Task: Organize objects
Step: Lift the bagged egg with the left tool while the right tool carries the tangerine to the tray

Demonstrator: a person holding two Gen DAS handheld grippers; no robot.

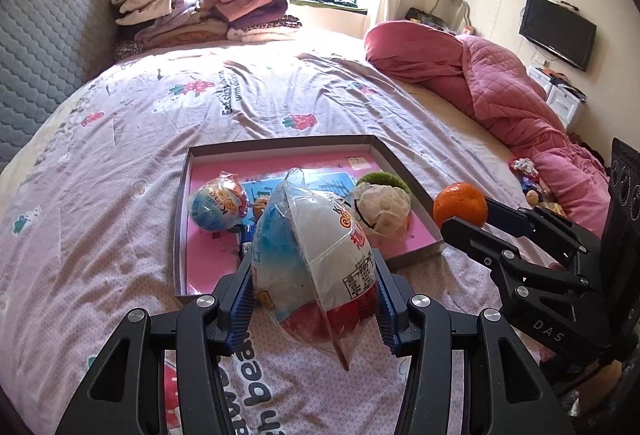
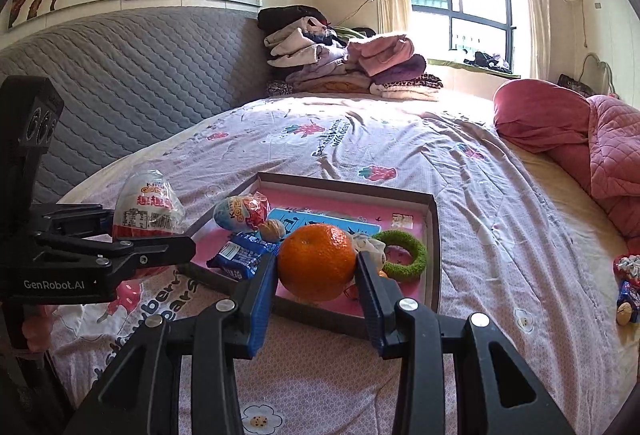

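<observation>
Left wrist view: your left gripper [image 1: 314,299] clamped the wrapped toy egg [image 1: 316,263] above the bed, near the tray [image 1: 182,231]; your right gripper [image 2: 316,275] squeezed the orange [image 2: 316,261] over it.

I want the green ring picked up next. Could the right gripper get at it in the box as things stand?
Probably not yet: the right gripper is shut on the orange, so its jaws are full. The green ring lies uncovered in the box just beyond, its near-left edge beside a white toy.
</observation>
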